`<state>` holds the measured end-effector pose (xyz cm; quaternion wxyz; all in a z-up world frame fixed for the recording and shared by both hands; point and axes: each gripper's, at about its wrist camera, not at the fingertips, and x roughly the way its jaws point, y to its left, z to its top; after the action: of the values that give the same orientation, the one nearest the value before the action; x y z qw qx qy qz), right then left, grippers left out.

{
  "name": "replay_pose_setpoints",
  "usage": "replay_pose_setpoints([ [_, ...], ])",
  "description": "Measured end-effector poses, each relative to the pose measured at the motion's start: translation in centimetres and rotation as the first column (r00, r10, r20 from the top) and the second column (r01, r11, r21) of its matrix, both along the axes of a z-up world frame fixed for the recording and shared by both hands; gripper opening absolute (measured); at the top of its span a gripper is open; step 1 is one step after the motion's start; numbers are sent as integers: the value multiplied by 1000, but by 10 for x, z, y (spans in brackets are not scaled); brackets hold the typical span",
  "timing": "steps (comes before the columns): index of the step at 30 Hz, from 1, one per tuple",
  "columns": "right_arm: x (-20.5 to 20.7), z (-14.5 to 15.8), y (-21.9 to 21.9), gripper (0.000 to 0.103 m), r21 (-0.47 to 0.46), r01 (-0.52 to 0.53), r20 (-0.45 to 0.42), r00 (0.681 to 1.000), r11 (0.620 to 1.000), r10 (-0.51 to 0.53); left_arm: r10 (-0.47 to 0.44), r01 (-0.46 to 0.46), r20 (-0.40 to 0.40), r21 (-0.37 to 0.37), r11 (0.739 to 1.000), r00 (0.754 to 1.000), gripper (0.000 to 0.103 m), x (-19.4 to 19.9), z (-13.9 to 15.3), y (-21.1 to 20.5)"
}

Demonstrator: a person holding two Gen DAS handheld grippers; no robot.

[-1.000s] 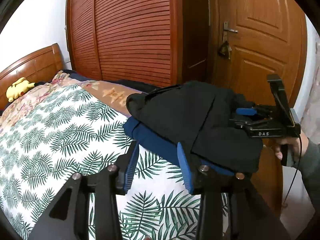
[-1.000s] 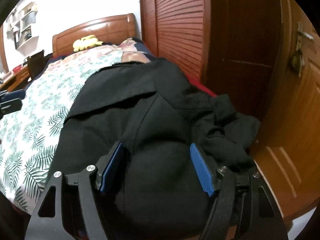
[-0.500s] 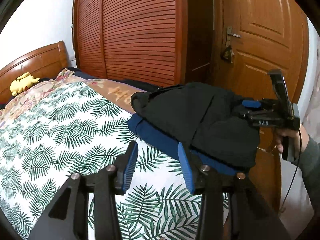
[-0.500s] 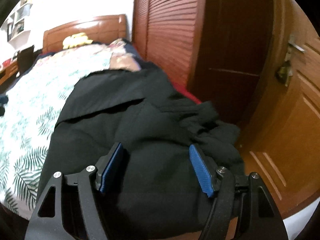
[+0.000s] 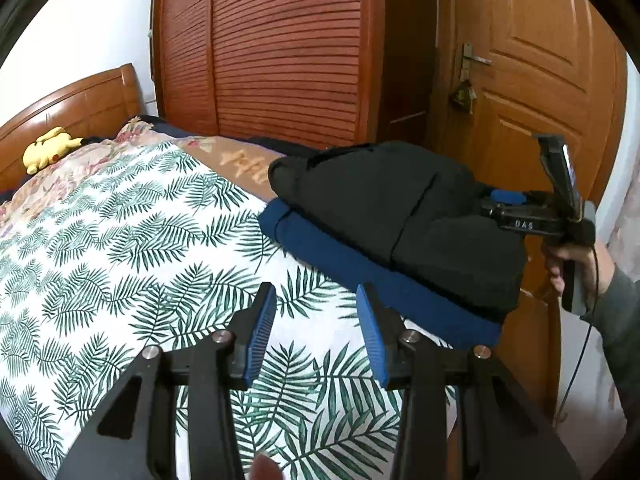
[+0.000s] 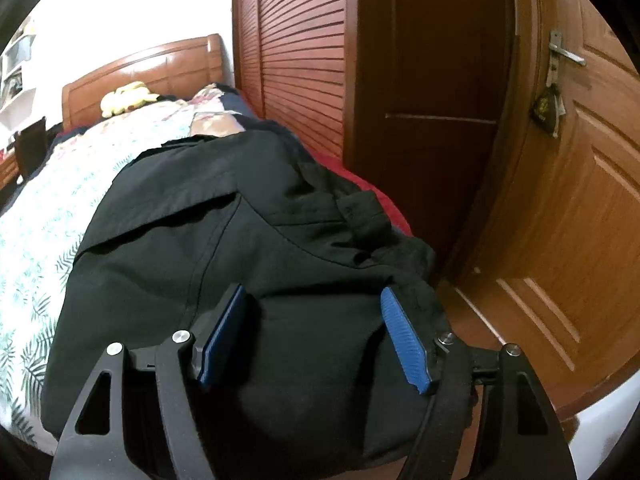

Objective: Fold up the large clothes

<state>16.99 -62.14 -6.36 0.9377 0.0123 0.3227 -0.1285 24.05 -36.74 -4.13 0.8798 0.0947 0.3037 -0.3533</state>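
Observation:
A folded black garment [image 5: 380, 200] lies on top of a folded blue garment [image 5: 340, 256] at the bed's right corner. My left gripper [image 5: 316, 300] is open above the palm-leaf sheet [image 5: 120, 240], just short of the blue garment, with nothing between its fingers. In the left wrist view my right gripper [image 5: 506, 198] sits at the black garment's right edge, held by a hand [image 5: 572, 264]. In the right wrist view the right gripper [image 6: 312, 300] stands wide open over the black garment [image 6: 200, 240], and its pads do not pinch the cloth.
A slatted wooden wardrobe [image 5: 280, 60] and a wooden door [image 5: 540, 80] stand close behind the bed's corner. A yellow plush toy [image 5: 48, 148] lies by the headboard [image 5: 72, 104]. The sheet stretches out to the left of the pile.
The left gripper's fingertips have drawn back off the blue garment's edge. The right gripper has swung toward the door while staying over the black garment. Neither gripper's opening has visibly changed.

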Motion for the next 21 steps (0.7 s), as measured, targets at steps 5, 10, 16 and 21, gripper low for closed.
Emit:
replay_pose_setpoints([
  [5, -14, 10, 20, 75, -55, 43, 26, 999, 998, -42, -5, 5, -9, 12, 1000, 1000, 40, -5, -6, -6],
  [10, -36, 19, 50, 88, -56, 23, 84, 996, 998, -18, -1, 2, -16, 22, 1000, 1000, 41, -11, -13, -8],
  [16, -41, 16, 81, 94, -34, 6, 77, 997, 999, -3, 2, -1, -28, 37, 999, 1000, 41, -15, -26, -2],
  [21, -38, 11, 110, 94, -36, -18, 81, 997, 999, 21, 24, -22, -50, 34, 999, 998, 41, -13, -35, 13],
])
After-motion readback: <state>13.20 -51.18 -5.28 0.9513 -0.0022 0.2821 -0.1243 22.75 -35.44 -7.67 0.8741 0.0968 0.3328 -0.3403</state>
